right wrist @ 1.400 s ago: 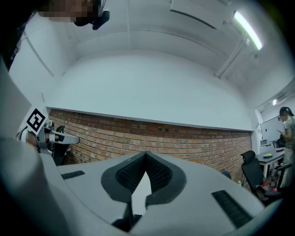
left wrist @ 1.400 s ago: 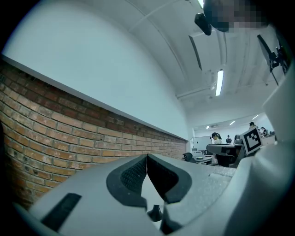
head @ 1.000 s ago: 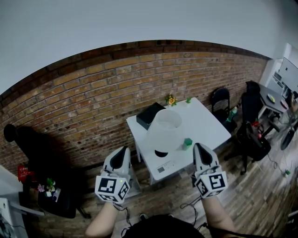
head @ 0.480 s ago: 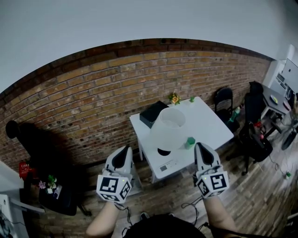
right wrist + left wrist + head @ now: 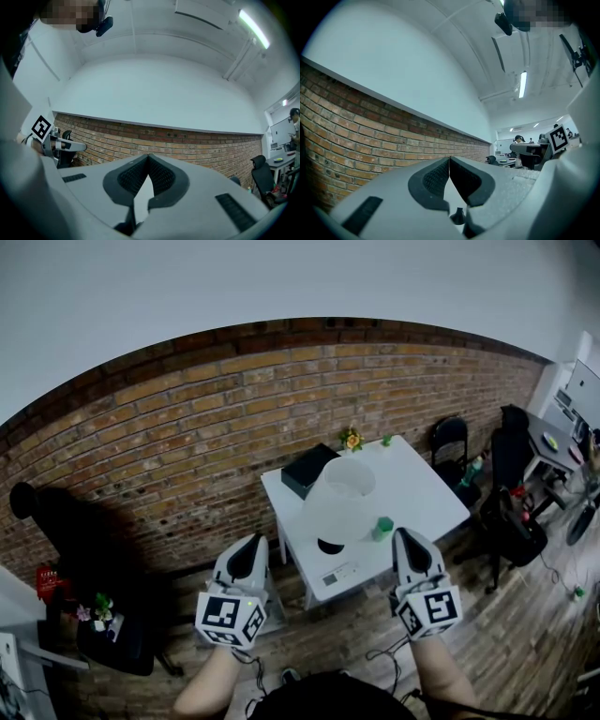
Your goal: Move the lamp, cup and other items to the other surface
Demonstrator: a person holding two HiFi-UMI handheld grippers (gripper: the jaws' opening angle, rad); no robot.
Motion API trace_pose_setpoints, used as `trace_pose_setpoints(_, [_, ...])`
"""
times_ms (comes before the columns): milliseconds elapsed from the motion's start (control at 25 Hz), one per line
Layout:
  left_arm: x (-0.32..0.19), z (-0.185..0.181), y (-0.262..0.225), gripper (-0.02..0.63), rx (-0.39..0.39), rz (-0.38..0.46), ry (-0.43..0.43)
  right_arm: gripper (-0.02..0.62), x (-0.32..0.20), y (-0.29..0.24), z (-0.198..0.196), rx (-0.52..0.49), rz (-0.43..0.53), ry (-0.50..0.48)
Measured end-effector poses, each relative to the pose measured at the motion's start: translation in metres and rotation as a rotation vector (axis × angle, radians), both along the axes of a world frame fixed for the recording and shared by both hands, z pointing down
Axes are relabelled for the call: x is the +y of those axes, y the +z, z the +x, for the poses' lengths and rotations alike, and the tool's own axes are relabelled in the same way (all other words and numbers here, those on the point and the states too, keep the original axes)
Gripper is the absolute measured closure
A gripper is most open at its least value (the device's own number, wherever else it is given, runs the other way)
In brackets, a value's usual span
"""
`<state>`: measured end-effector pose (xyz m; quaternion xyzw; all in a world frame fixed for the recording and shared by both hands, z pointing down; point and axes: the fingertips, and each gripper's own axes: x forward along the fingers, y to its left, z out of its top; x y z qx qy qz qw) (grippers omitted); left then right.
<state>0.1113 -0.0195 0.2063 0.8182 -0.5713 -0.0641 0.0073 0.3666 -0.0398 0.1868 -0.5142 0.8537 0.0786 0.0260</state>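
Observation:
A white table stands against the brick wall in the head view. On it a lamp with a white shade rises from a black base, with a small green cup just to its right. A black box, a yellow flower and a small green item sit along its far edge. My left gripper and right gripper are held up side by side short of the table, both shut and empty. In the gripper views the left gripper and the right gripper point at the wall and ceiling.
A low dark stand with small colourful items sits at the lower left. Black office chairs and a desk stand to the right of the table. Cables lie on the wooden floor.
The view has shifted a little: the table and lamp now sit slightly further right in the picture. Both grippers keep their places and stay shut.

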Motion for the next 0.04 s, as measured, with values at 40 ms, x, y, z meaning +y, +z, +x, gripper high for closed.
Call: trace_pose_setpoints(40, [-0.0003,0.0001,0.0,0.6,0.001,0.001,0.002,0.592,0.0003,-0.0009,-0.0004,0.002,0.003,0.001])
